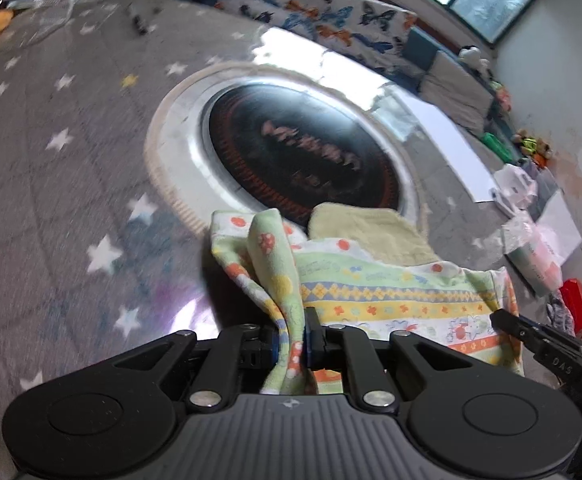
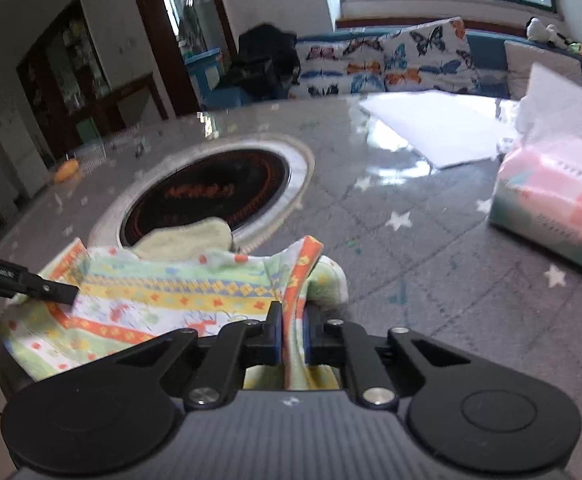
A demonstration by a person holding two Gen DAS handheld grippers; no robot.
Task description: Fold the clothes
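Both grippers angle down at the table, each pinching a bunched edge of the same patterned cloth [image 1: 391, 296]. The left gripper [image 1: 291, 336] has its jaws clamped on a gathered fold at the cloth's left end, and the right gripper [image 2: 293, 332] is clamped on the orange-bordered edge at the right end, so the cloth hangs stretched between them over the near side of the table. Just past it sits a round black cooktop [image 1: 303, 148] set into the star-print tablecloth [image 1: 71, 208]. A tissue pack [image 2: 555, 204] sits off to the right, with a white sheet [image 2: 439, 128] farther back.
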